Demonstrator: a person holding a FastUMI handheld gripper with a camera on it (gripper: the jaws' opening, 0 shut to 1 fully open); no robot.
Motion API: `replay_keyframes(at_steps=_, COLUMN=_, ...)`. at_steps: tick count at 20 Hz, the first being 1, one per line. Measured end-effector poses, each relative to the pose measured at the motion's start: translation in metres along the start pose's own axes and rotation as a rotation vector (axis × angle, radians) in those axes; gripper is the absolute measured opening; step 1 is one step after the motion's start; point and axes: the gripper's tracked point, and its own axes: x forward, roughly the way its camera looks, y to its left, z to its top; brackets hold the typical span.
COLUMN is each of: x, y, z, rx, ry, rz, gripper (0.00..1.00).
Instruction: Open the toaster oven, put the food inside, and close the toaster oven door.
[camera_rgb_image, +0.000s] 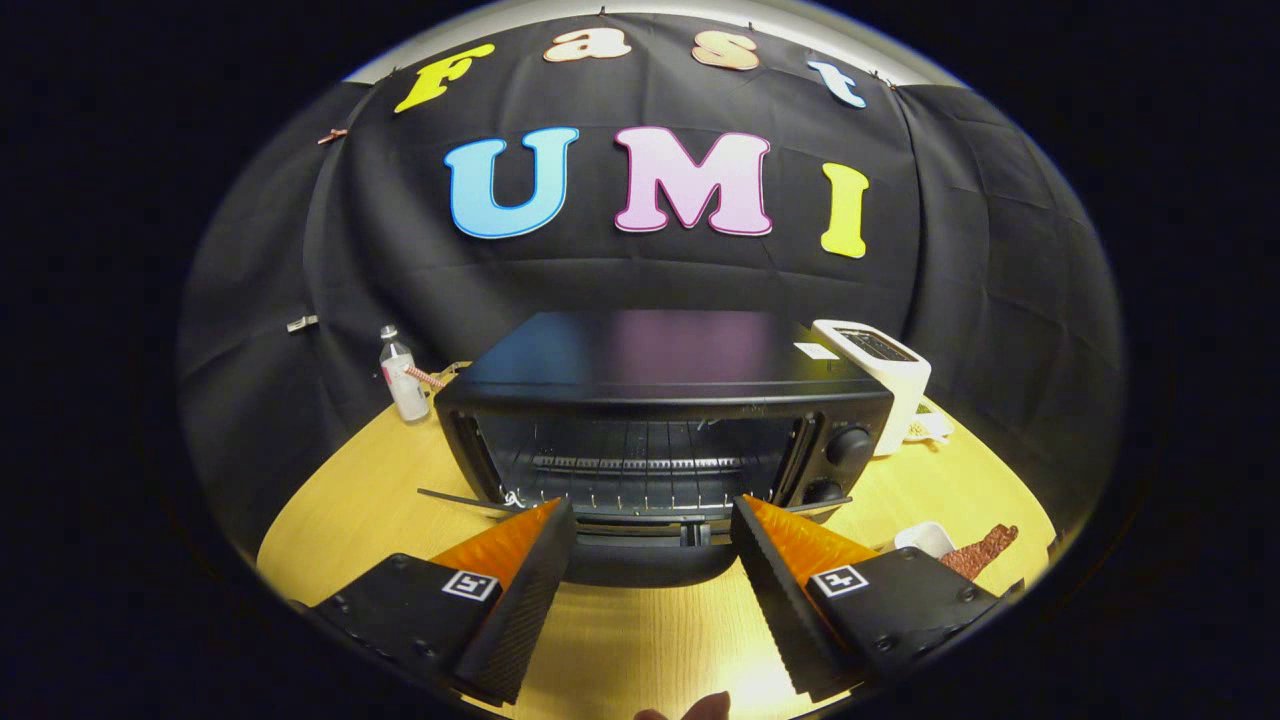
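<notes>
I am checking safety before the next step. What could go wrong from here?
1. The oven door lies open between the open gripper fingers; pushing forward could knock it.
2. The food sits off to the side by a white dish; reaching could tip the dish.
3. Nothing is held, so the oven stays empty.

The scene is moderately lit from above; the wooden table (640, 640) glows brightest just below the jaws, with a warm glare patch there; the toaster oven (665, 420) has a glossy top that carries a soft pinkish reflection, while its open cavity stays dim; the oven door throws a dark shadow onto the table between the spread, empty fingers of the gripper (652, 520); fisheye distortion bends the table's edge and darkens the margins; focus is fairly sharp centrally.
</notes>
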Motion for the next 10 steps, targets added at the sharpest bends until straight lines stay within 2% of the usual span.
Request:
replay_keyframes(at_steps=5, x=-0.015, y=0.0, z=-0.031, rx=-0.005, ry=0.058, rz=-0.001, gripper=0.97)
replay_keyframes(at_steps=10, x=-0.026, y=0.001, z=-0.092, rx=0.004, ry=0.227, rz=0.012, gripper=0.97)
